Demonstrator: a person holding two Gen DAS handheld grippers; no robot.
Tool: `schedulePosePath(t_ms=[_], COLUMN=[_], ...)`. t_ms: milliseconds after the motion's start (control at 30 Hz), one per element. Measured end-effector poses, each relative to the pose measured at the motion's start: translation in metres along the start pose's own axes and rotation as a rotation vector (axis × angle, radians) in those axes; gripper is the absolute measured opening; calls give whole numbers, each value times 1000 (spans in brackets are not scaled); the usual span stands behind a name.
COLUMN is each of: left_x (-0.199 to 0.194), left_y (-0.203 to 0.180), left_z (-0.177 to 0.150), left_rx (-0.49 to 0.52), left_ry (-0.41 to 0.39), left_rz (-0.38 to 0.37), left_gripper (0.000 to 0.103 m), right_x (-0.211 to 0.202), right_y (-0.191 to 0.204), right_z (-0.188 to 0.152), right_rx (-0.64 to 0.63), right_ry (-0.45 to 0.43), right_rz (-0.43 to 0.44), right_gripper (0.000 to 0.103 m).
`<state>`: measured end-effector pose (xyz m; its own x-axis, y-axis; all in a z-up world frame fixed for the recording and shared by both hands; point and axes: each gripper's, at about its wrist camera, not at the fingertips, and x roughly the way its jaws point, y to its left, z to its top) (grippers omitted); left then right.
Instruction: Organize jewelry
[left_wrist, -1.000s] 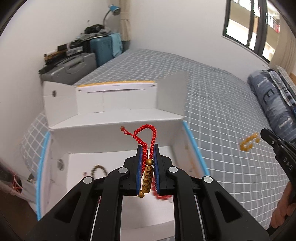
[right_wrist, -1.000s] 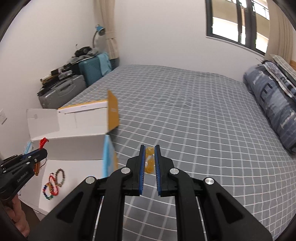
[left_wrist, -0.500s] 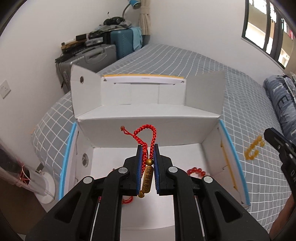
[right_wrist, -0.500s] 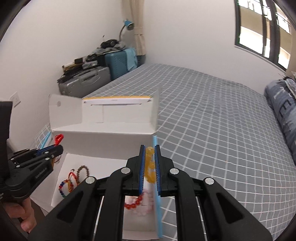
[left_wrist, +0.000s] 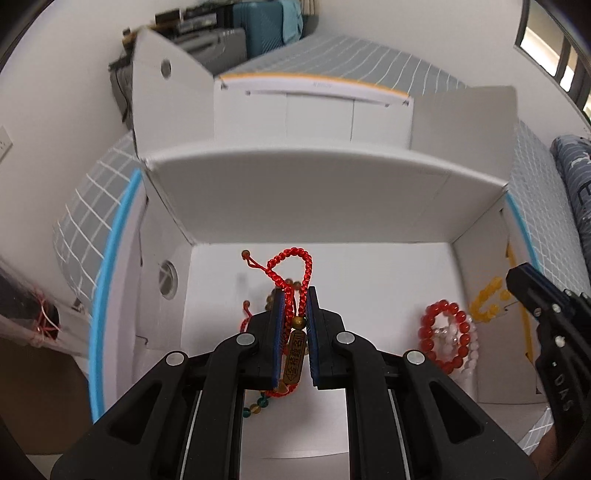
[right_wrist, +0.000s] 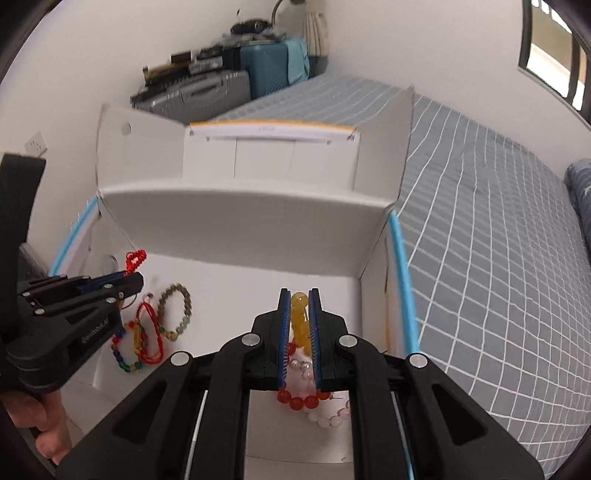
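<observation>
Within the last second both hands had carried their loads from above the grey checked bed (right_wrist: 498, 258) to a spot over the open white cardboard box with blue-edged flaps (left_wrist: 332, 192), tilting downward as they came. The left tool (left_wrist: 294, 314) was clamped narrow on a red braided cord bracelet with a brown engraved charm (left_wrist: 291, 266), hanging above the box floor near the brown bead bracelet (right_wrist: 176, 312) and the multicoloured bead bracelet (right_wrist: 125, 360) lying on the left side. The right tool (right_wrist: 299, 328) was pinched shut on a yellow bead bracelet (right_wrist: 298, 314), poised over the red bead bracelet (left_wrist: 441, 336) and the pale pink bead bracelet (right_wrist: 328, 419) at the right side. With both pieces now over the box, only lowering and letting go appeared to remain.
</observation>
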<state>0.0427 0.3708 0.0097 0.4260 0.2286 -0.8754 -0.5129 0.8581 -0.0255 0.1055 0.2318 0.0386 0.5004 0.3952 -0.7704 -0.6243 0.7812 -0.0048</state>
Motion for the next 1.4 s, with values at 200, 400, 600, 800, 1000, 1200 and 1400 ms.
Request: schedulePosePath(t_ms=[200,400,600,800,1000,1200,1400], left_x=[15,16,17,6,-39,-89,-123], left_y=[-2,1,0,1,5,17,19], left_z=[-1,-3,-1,-1,-7,-23,-49], left_rx=[10,14,10,-1,-21,-53,-32], left_ry=[48,58,63,32,-81,-213,-306], left_rz=[-4,1,13,15,0,-2,6], left_gripper=[11,11,14,39,62,81,94], right_x=[20,29,37,28,-5,-46,-87], right_y=[-1,-1,1,-1,-7,-15,-15], right_z=[-5,-6,-6,-5,-1,-8,-29], right_rx=[4,5,6,17,47,84,92], right_ry=[75,104,127,103,20,-83,-175], right_rz=[-13,-14,-15,-13,-7,-16,-20], right_gripper=[9,9,10,39,70,88,95])
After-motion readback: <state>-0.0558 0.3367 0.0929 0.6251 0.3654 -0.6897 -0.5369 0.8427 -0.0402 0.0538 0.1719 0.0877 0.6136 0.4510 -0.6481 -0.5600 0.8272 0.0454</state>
